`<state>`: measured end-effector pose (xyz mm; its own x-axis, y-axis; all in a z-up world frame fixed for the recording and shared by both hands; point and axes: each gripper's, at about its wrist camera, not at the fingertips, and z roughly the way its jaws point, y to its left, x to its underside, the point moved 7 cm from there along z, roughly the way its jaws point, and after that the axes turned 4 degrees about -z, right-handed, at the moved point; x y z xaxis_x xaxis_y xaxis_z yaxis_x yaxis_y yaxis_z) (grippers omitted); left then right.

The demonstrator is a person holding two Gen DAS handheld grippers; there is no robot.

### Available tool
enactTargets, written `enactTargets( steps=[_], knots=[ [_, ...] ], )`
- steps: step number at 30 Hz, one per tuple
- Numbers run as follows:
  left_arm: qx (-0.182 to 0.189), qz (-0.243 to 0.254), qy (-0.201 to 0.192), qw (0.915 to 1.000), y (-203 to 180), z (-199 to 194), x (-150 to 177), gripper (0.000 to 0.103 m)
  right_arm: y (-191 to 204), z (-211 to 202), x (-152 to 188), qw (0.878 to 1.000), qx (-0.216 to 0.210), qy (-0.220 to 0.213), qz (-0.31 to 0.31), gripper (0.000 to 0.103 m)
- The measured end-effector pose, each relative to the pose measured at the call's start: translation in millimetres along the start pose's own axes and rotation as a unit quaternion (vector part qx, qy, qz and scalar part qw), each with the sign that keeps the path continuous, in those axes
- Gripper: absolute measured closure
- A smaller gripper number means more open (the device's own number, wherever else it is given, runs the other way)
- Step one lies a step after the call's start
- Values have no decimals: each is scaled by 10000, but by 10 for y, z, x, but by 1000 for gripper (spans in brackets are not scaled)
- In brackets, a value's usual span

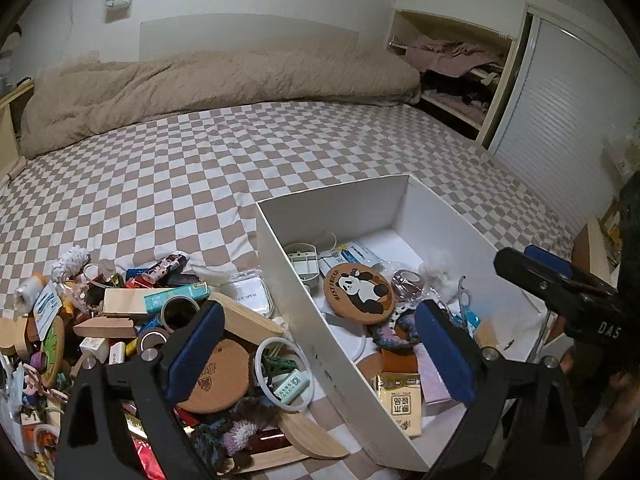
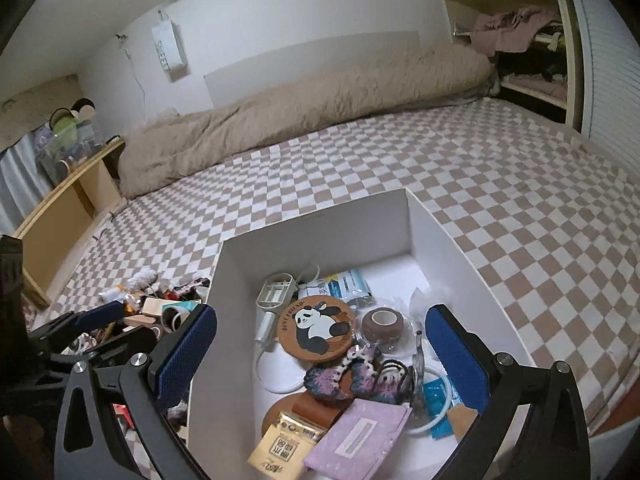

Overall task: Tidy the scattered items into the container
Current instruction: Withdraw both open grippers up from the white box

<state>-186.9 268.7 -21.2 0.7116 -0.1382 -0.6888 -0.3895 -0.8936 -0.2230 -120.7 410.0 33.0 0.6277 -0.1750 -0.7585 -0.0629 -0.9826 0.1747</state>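
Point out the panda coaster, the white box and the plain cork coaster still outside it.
panda coaster [image 2: 317, 329], right wrist view, on the panda.
white box [image 1: 320, 344], left wrist view, outer side wall.
cork coaster [image 1: 224, 376], left wrist view, bare face.

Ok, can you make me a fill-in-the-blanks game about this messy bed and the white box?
1. The round coaster in the white box shows a ____.
2. The bedsheet has a brown and white ____ pattern.
3. The scattered pile lies to the ____ of the box in the left wrist view.
4. The left tool has both pads wide apart, so it holds ____.

Missing words: panda; checkered; left; nothing
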Motion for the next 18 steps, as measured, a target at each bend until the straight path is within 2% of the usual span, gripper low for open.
enactTargets(
  steps=[11,18],
  knots=[
    [-35,90,-209,9997,-34,-231,124,5,208,-345,146,9966,326,-424,-631,0],
    [-240,57,-408,9989,30,-379,216,5,260,-460,291,9949,406,-472,-789,0]
  ],
)
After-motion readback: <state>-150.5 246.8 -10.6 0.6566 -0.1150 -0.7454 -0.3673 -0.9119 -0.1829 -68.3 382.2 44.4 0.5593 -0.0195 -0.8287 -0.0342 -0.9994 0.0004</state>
